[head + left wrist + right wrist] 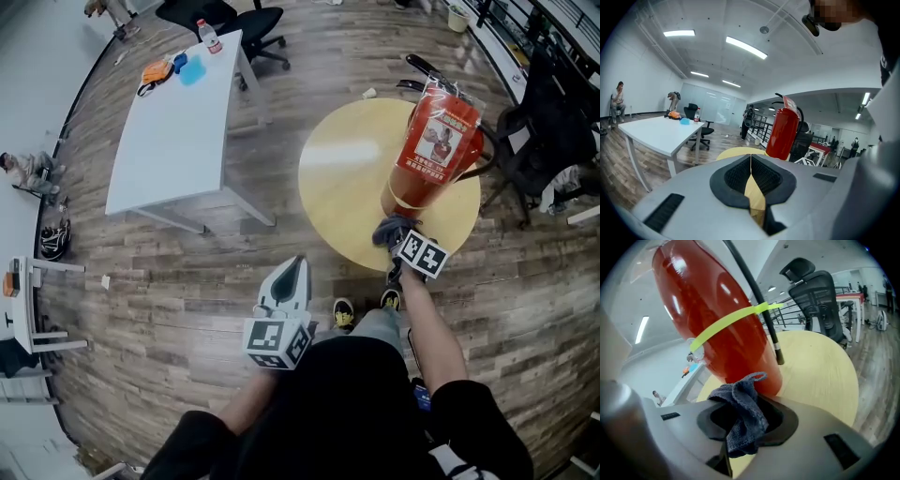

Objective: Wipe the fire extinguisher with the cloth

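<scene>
The wiping step is in hand, and it sits low on the cylinder. The red fire extinguisher (pixel 439 141) stands upright on the round yellow table (pixel 342 178), between the middle of the tabletop and its near edge, with a yellow band (pixel 726 324) round its body and a black hose (pixel 754 291) running down its side. The right gripper (pixel 394 232) reaches over the near edge of the tabletop to the foot of the extinguisher, its jaws clamped on a bunched grey-blue cloth (pixel 743 416). The free upper fold of the cloth lies against the lower red wall just above the base, though how firmly it presses cannot be told. The left gripper (pixel 295 267) hangs well clear of the table, off its near edge and over the wooden floor. Its jaws are closed together with nothing between them, and it points toward the extinguisher from a distance, taking no part. By my reading, only the bottom of the body is being covered, so most of the surface above the band, the label side and the neck is left to do. The next move calls for dragging the cloth up or round the curved wall with steady pressure and keeping the grip tight so the cloth does not slip out. It should not push hard enough to tip or slide the unsupported cylinder; the left gripper could steady the top.
</scene>
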The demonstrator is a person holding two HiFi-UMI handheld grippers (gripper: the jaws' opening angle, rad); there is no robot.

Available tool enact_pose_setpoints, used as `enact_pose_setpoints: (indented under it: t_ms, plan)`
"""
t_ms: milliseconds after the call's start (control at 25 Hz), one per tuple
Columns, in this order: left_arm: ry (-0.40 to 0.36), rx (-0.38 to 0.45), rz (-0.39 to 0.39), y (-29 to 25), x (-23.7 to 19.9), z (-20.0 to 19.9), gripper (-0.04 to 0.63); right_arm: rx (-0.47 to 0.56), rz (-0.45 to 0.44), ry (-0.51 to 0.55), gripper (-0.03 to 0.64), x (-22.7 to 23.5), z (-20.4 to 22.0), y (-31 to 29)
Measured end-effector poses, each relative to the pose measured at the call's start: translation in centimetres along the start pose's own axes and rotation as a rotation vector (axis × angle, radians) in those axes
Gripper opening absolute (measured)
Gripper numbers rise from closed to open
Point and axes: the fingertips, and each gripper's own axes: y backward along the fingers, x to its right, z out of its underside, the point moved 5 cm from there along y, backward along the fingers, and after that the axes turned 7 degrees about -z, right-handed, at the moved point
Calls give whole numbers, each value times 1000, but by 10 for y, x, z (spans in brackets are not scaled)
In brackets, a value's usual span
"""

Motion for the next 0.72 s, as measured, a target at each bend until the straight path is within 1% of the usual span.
enact_pose_setpoints:
  t_ms: [40, 80, 160, 240, 360, 480, 560, 720]
  plan:
    - [1, 1, 1, 0, 0, 0, 23, 0, 24, 23, 118, 7, 0, 4]
    - [4, 2, 2, 0, 0, -1, 23, -2, 41, 76, 118, 12, -2, 8]
    - [7, 4, 3, 0, -2, -3, 23, -8, 71, 230, 118, 17, -11, 15]
    - [8, 2, 6, -1, -3, -3, 23, 10, 88, 375, 118, 14, -24, 25]
    - [11, -6, 17, -7, -2, -2, 23, 78, 67, 582, 118, -8, -52, 48]
    - [6, -13, 40, -14, 5, -2, 23, 164, 50, 716, 118, -32, -87, 78]
    - [3, -13, 62, -18, 12, -2, 23, 219, 65, 815, 118, -51, -113, 100]
    - [6, -7, 109, -28, 24, -4, 23, 280, 111, 1083, 118, -99, -162, 143]
